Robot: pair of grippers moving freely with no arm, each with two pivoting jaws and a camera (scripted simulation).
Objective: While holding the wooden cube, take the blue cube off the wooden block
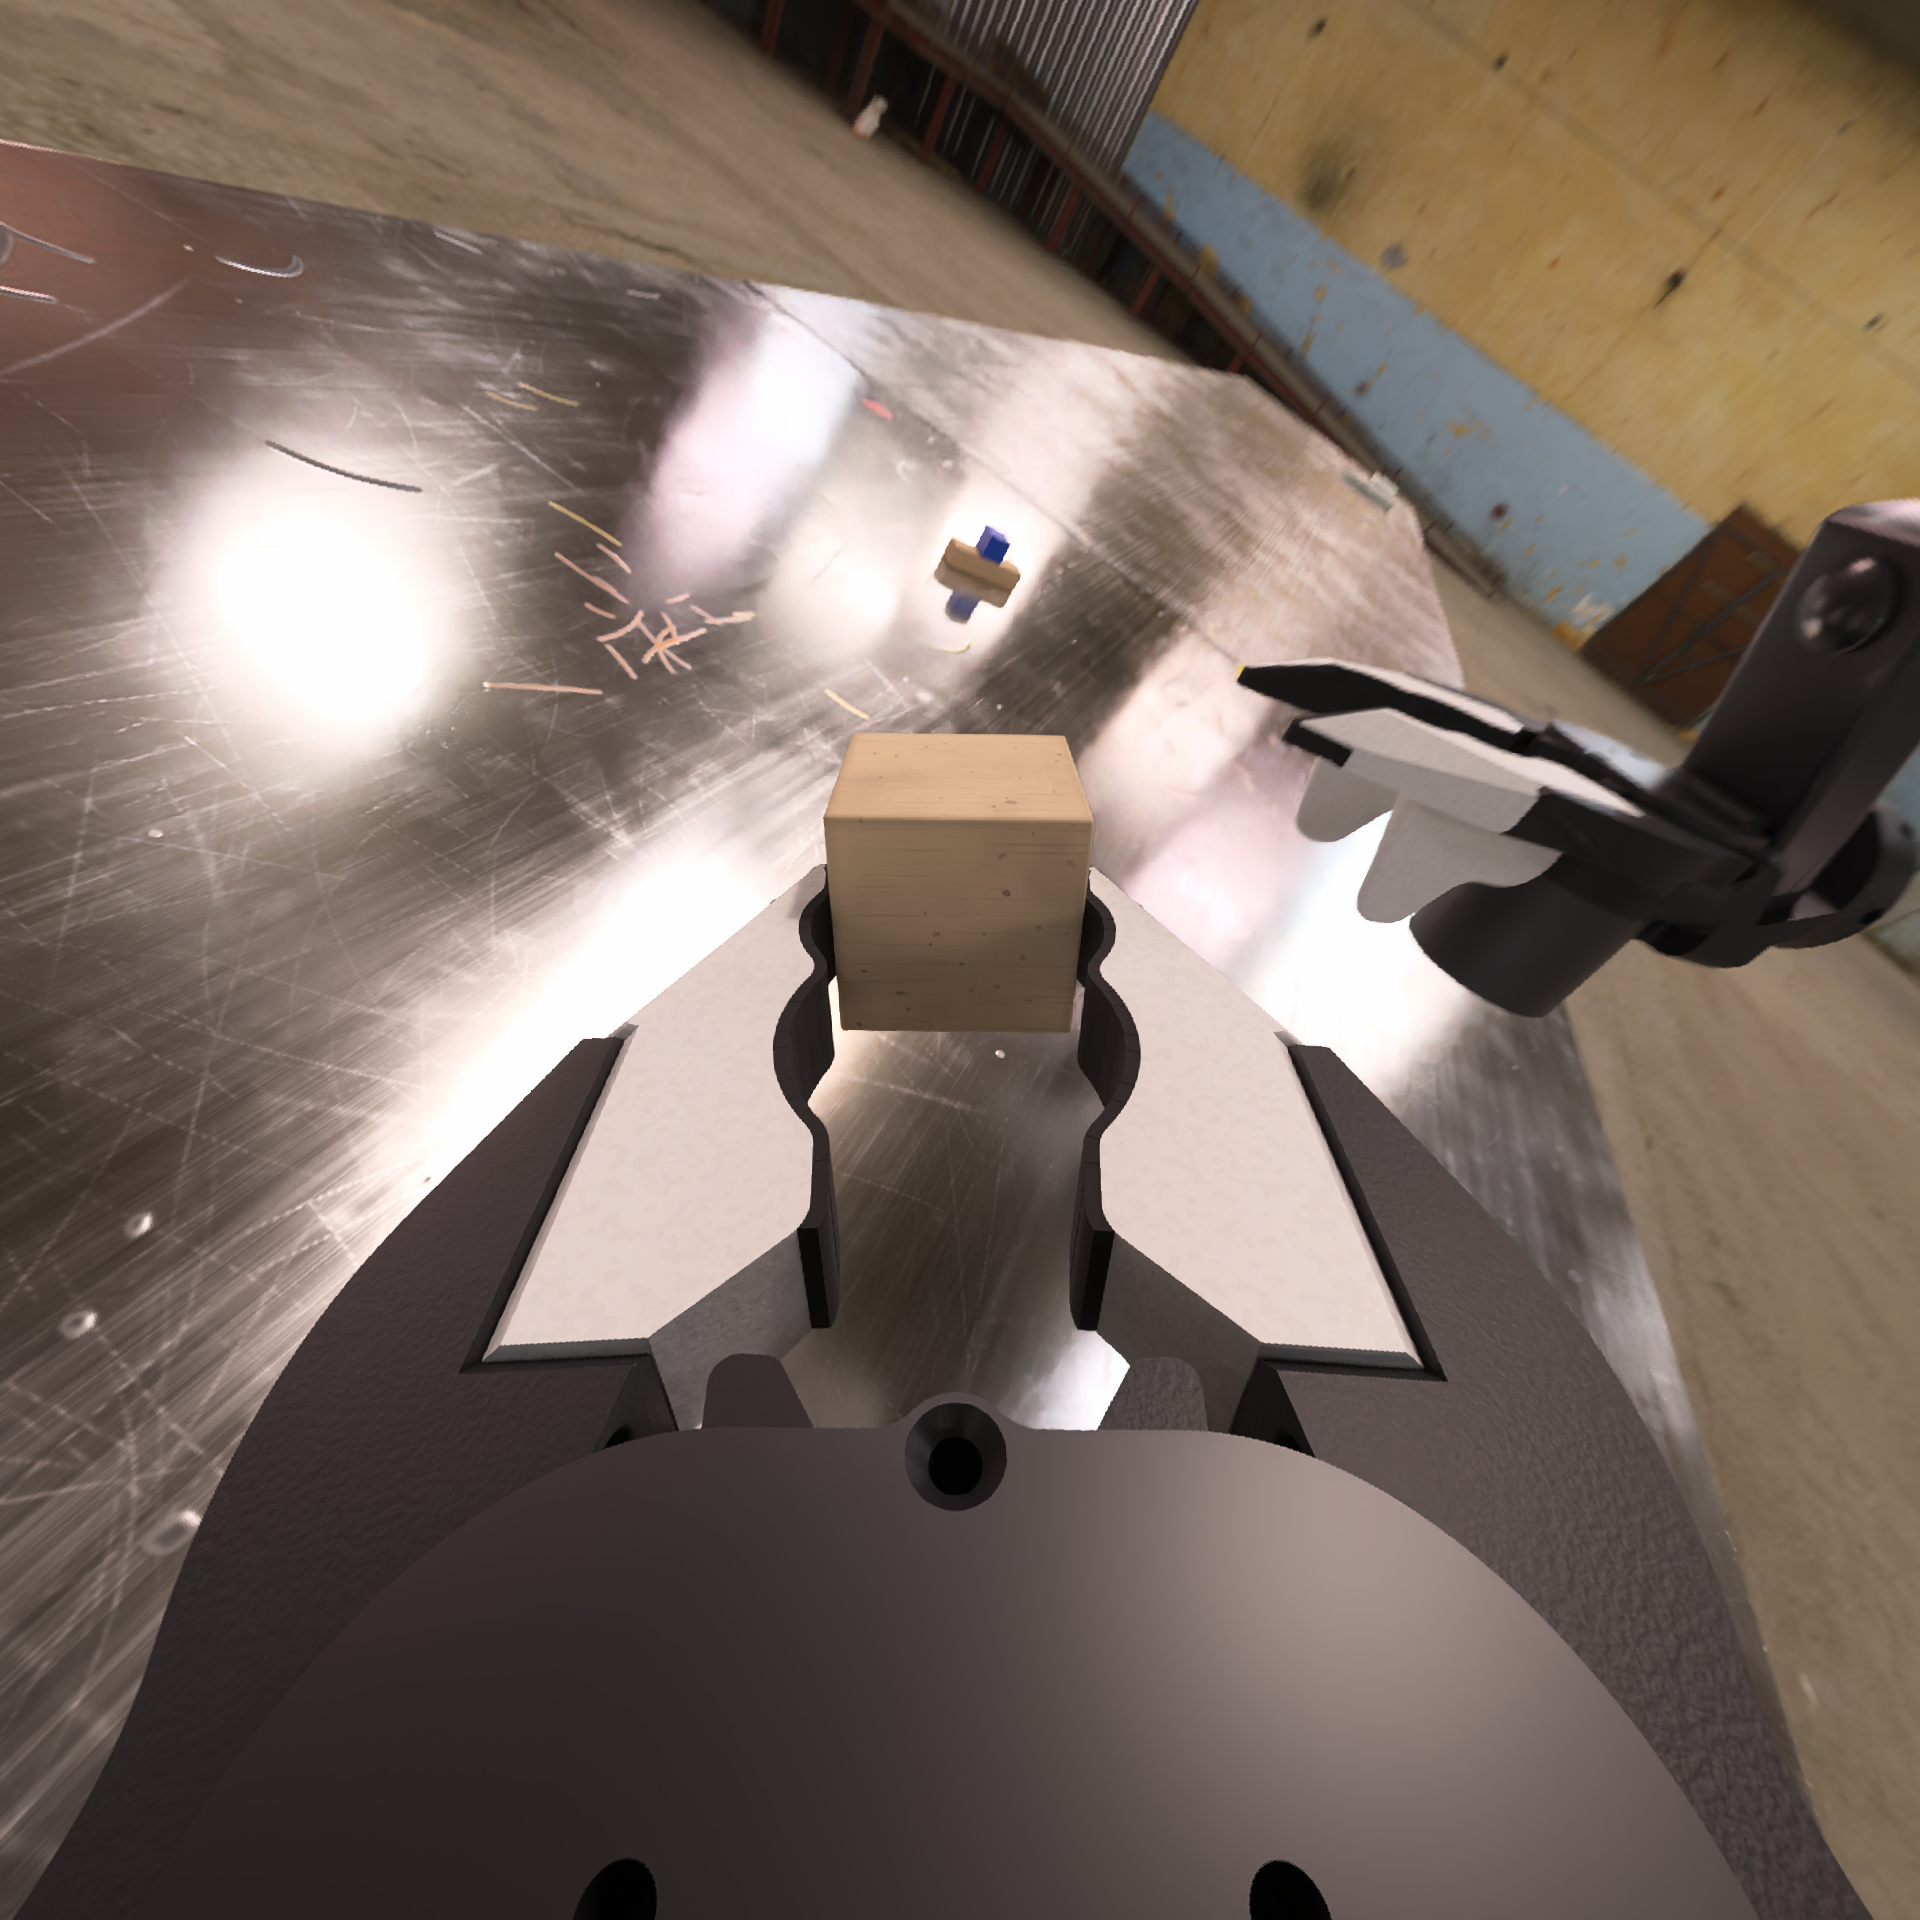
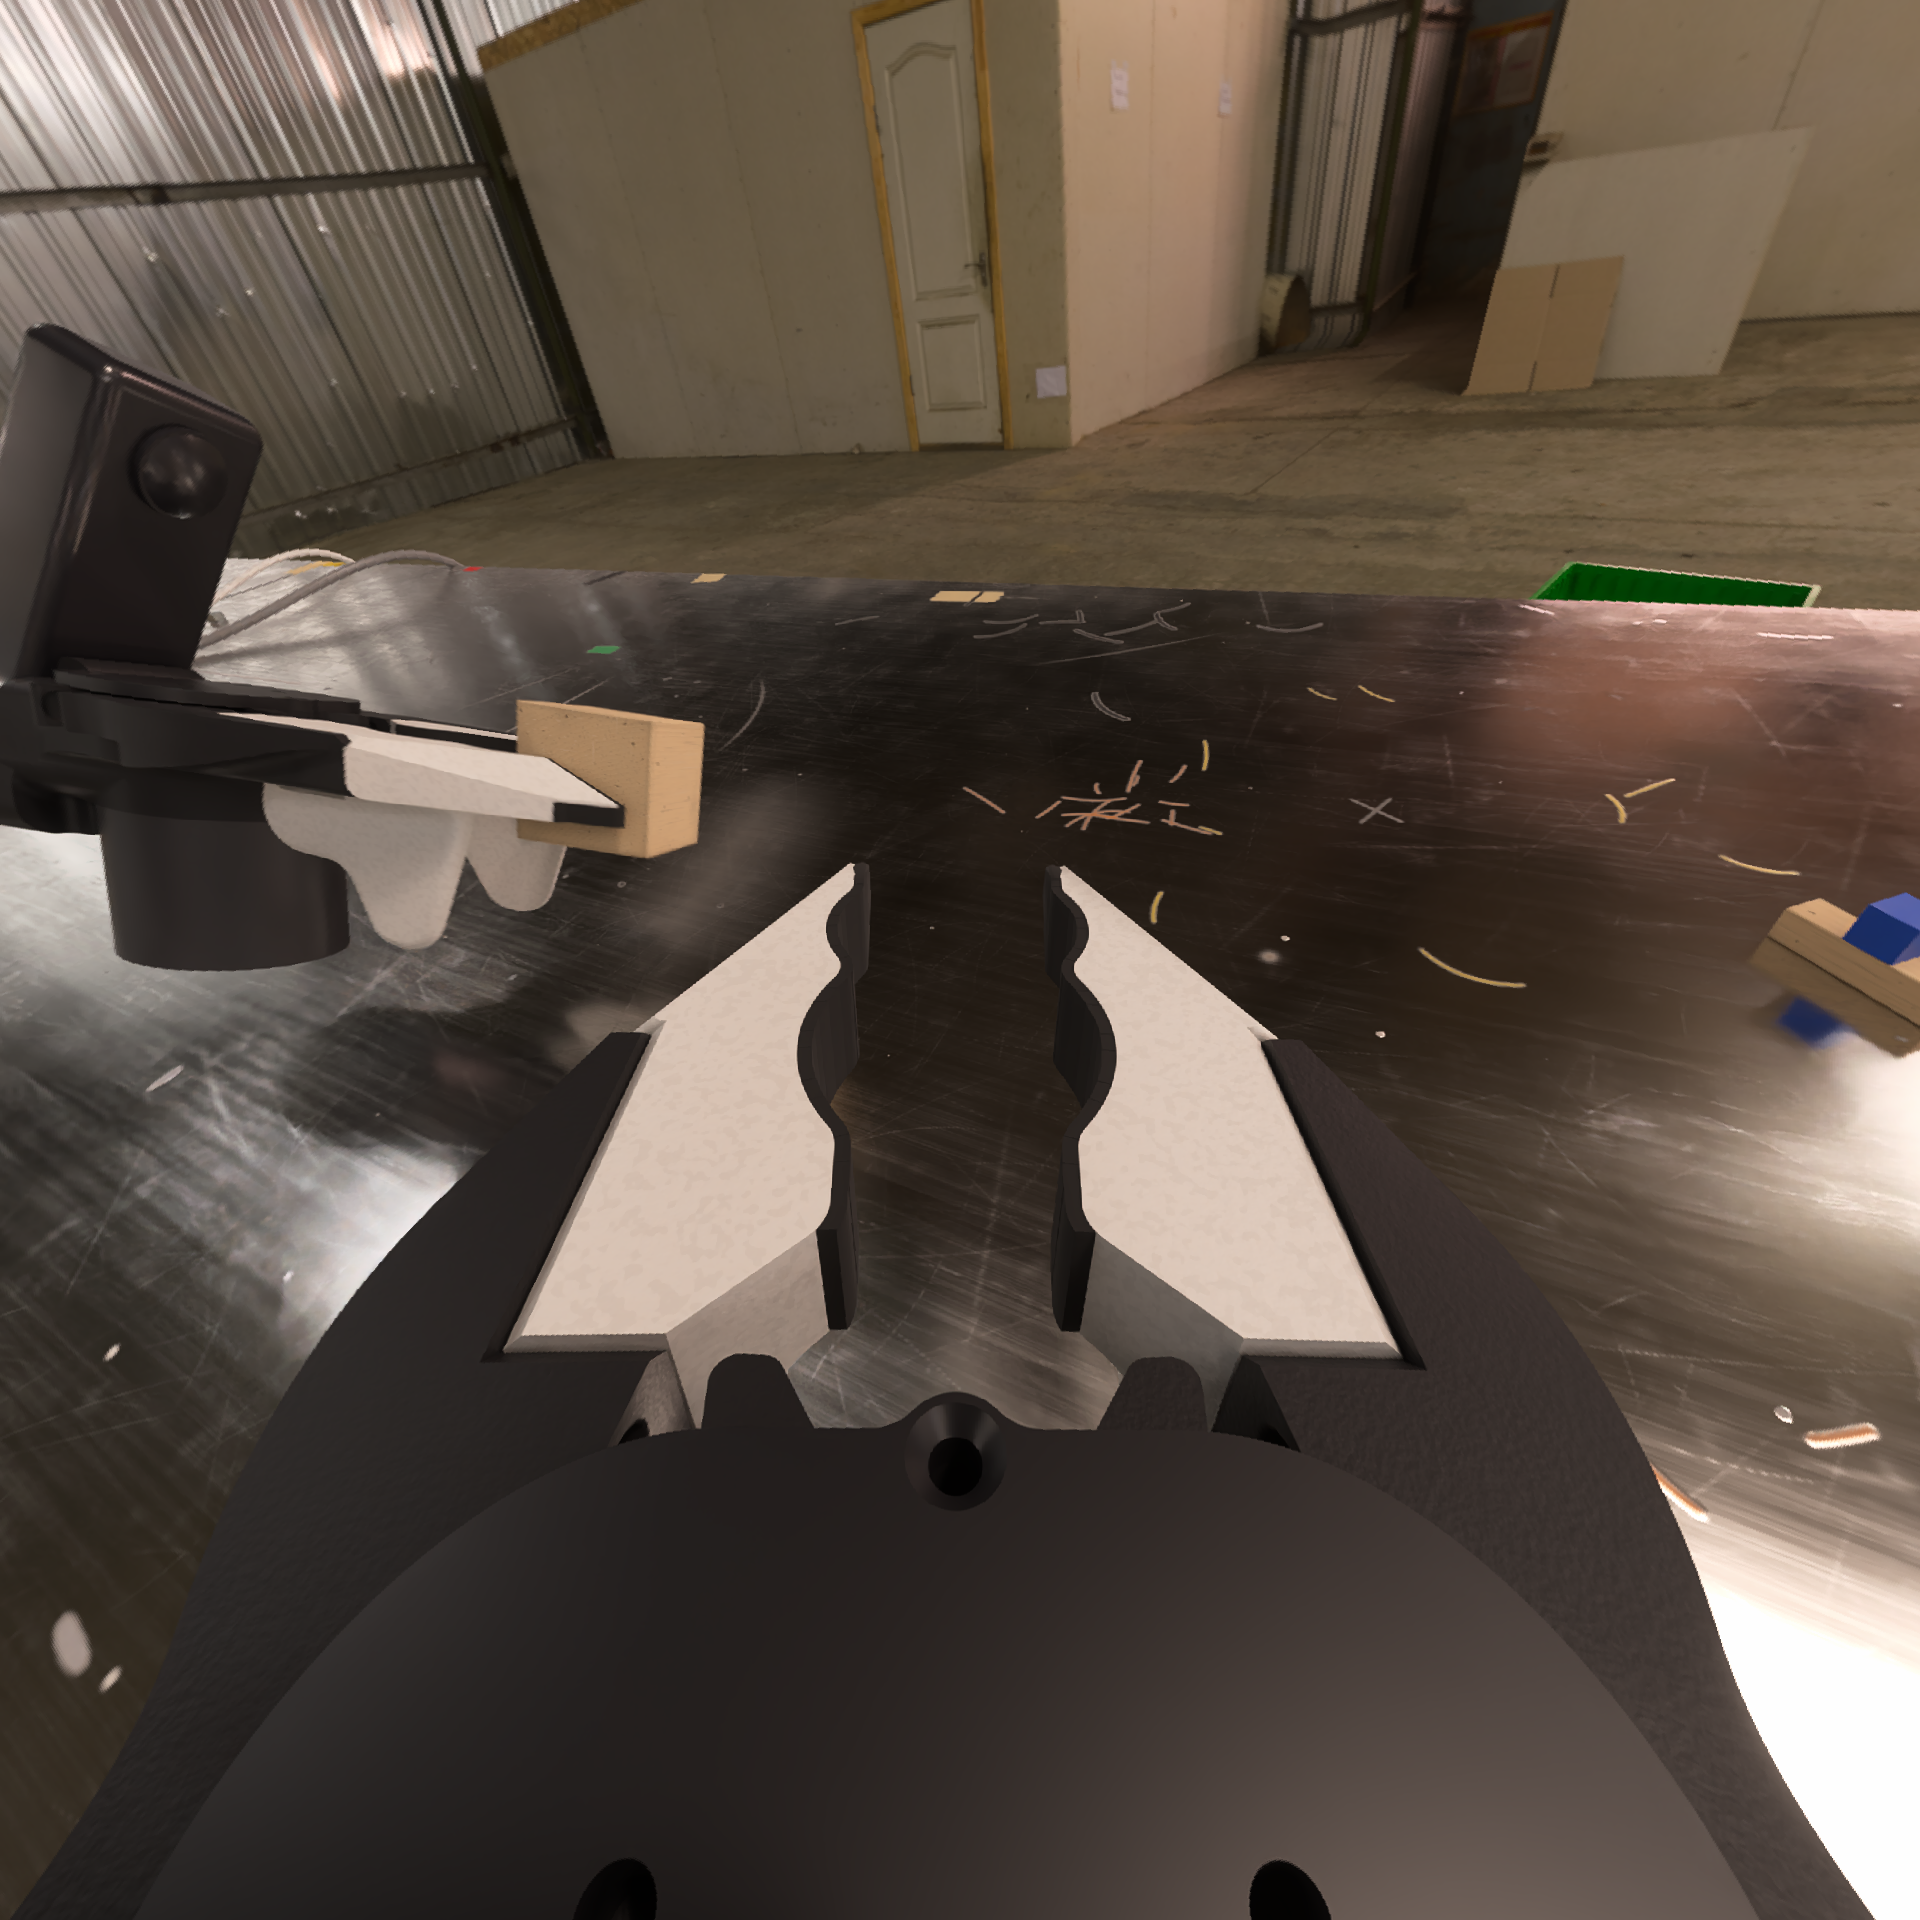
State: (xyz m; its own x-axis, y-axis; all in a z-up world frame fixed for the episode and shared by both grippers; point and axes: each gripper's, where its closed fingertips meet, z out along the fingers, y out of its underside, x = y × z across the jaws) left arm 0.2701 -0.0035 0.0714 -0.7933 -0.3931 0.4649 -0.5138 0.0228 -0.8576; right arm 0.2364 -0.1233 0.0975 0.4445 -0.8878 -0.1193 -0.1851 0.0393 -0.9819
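Left jaws: the left gripper [image 1: 958, 914] has its jaws clamped on the wooden cube [image 1: 958, 878], which is held at the tips, above the counter [image 1: 312, 935].
Right jaws: the right gripper [image 2: 956, 883] has its jaws apart with nothing between them; only bare counter [image 2: 935, 707] shows in the gap.
Blue cube: the blue cube [image 2: 1886, 925] sits on the wooden block [image 2: 1839, 971], well apart from the right jaws and far to their right, near the edge of the right wrist view. From the left jaws it [image 1: 994, 541] is far ahead, on the block [image 1: 977, 566].
Risk, grasp: the wooden cube is pinched only near the jaw tips, so I judge that a sudden move of the left gripper could let it slip.
Risk, block: the block lies tilted in the right wrist view; if the right jaws push it while closing, the blue cube may slide off.
Risk, aim: the mirror image in the shiny counter shows a second blue shape under the block, which could mislead the approach.
Risk, collision: the two grippers are near each other; a wide swing may knock them together.
Count: grippers two; wooden cube one; blue cube one; wooden block one; counter one.
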